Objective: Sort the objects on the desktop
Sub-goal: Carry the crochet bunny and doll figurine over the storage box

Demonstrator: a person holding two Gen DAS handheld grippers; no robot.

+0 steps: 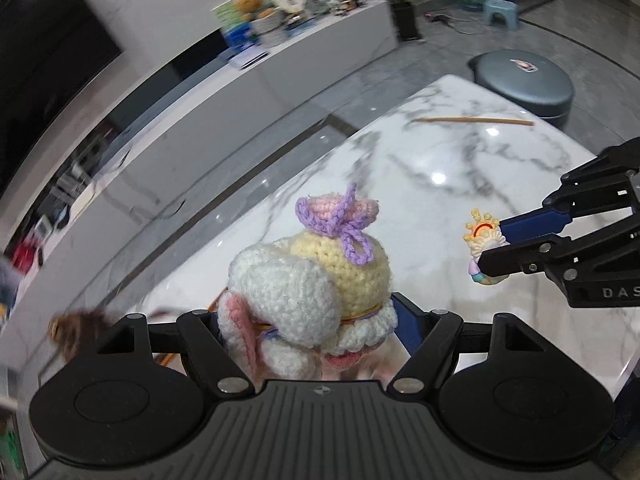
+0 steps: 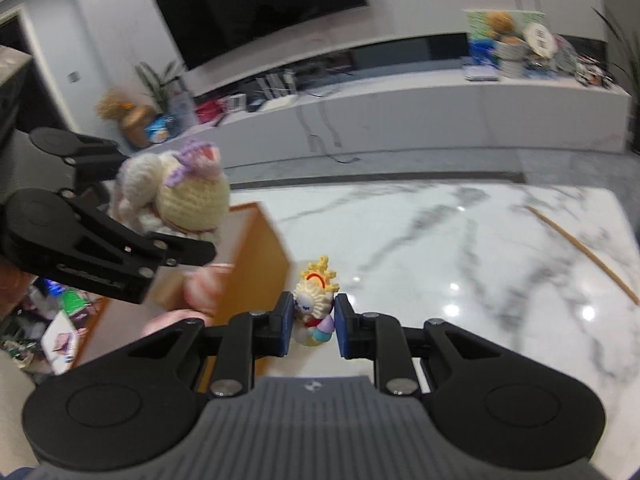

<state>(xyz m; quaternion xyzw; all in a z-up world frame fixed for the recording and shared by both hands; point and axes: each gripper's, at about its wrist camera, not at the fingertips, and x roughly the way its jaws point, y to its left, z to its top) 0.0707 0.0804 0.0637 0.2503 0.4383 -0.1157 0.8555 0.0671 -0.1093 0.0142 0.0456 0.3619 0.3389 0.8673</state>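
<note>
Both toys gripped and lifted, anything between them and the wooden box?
Nothing visible. The crochet doll, in the left gripper, hangs over the wooden box; the small figurine, in the right gripper, is just beside its wall.

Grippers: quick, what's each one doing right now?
Left gripper: closed on the crochet doll.
Right gripper: closed on the small figurine.

Crocheted doll (image 1: 316, 280): white, cream and pink, purple bow on top, held clear above the marble surface (image 1: 460, 160). Small pale figurine (image 2: 314, 308), yellow crown, upright, also held aloft.
</note>
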